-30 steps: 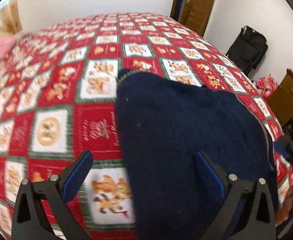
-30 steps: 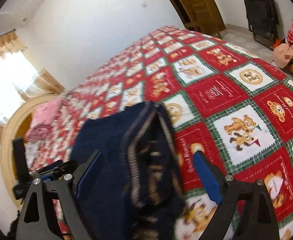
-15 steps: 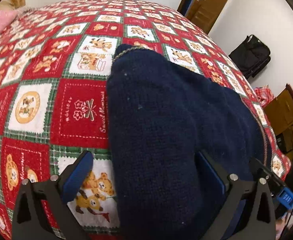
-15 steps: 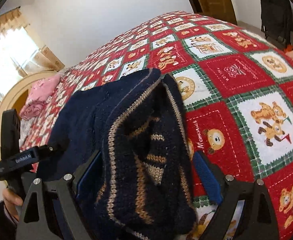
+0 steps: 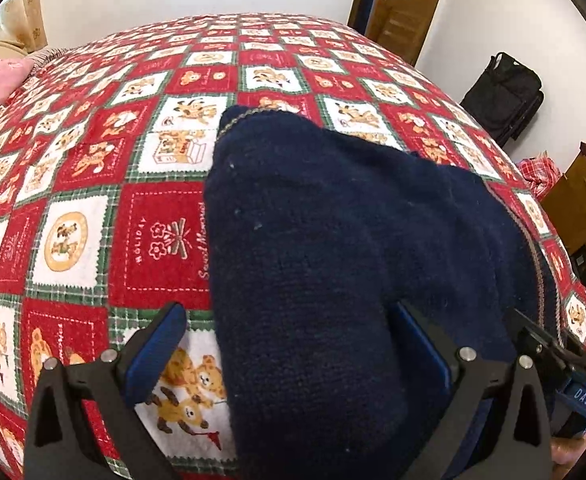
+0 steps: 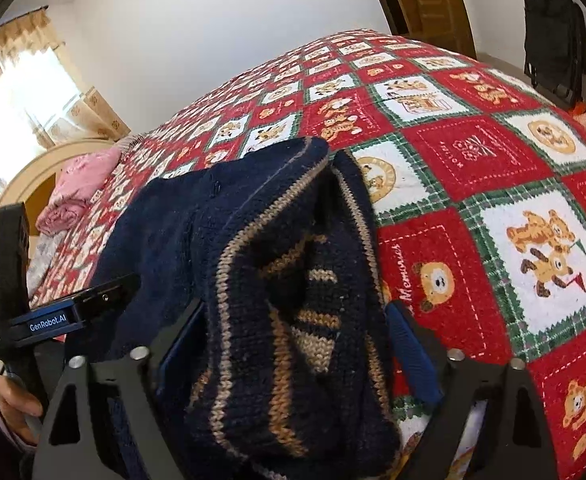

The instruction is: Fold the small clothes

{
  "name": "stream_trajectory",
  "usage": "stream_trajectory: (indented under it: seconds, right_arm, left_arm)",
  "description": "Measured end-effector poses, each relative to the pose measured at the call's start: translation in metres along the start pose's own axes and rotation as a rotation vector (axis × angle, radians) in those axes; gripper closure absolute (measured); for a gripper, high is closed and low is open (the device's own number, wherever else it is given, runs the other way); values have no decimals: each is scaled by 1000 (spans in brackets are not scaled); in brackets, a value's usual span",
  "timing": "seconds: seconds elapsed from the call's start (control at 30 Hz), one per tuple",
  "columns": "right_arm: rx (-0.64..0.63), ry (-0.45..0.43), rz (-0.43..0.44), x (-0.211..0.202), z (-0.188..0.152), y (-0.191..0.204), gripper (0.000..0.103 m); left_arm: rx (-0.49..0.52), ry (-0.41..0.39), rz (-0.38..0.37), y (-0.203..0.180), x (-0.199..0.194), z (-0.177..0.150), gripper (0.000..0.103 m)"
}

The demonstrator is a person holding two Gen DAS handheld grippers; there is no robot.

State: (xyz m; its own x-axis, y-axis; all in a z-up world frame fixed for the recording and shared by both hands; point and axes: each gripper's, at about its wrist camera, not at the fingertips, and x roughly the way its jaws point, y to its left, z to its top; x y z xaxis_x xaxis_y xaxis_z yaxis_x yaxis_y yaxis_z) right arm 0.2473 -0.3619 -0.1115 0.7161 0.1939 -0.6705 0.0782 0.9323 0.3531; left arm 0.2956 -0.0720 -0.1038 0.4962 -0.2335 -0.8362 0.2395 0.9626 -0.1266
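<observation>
**Navy sweater bunched between two tools on the bed**

A dark navy knitted sweater [image 5: 333, 248] with tan stripe trim lies on a bed under a red, white and green patchwork quilt with teddy-bear squares [image 5: 93, 208]; its near end is gathered up towards both tools, the far end spreads flat on the quilt. The left tool [image 5: 293, 360], black with blue pads, stands spread wide; the plain navy cloth fills the gap and reaches its right finger [image 5: 421, 352], while the left finger [image 5: 157, 352] stands clear over the quilt, so nothing is pinched. The right tool [image 6: 293, 340] has a thick fold of the sweater between its fingers, the striped tan-and-navy hem [image 6: 305, 320] showing; its jaws have just been closing on that bundle, and the cloth now meets both blue pads, though how firmly they press I cannot tell. In the right view the left tool shows at the far left, a hand [image 6: 13, 400] wrapped round its handle. A pink pillow [image 6: 81, 176] lies at the head of the bed by a cream curved headboard [image 6: 25, 176]; a brown wooden door [image 5: 405, 4] and a black bag [image 5: 505, 96] stand against the white wall beyond.
</observation>
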Motion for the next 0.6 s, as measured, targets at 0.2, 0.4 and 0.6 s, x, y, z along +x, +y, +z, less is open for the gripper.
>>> stream_trajectory:
  seconds: [0.2, 0.4, 0.6]
  right_arm:
    - [-3, 2, 64, 1, -3, 5, 48]
    - [21, 0, 95, 3, -2, -1, 47]
    - [29, -3, 108, 4, -2, -3, 45]
  left_arm:
    - [45, -26, -44, -9, -5, -4, 21]
    - [54, -33, -36, -14, -6, -3, 30]
    - [72, -44, -16, -20, -6, -2, 34]
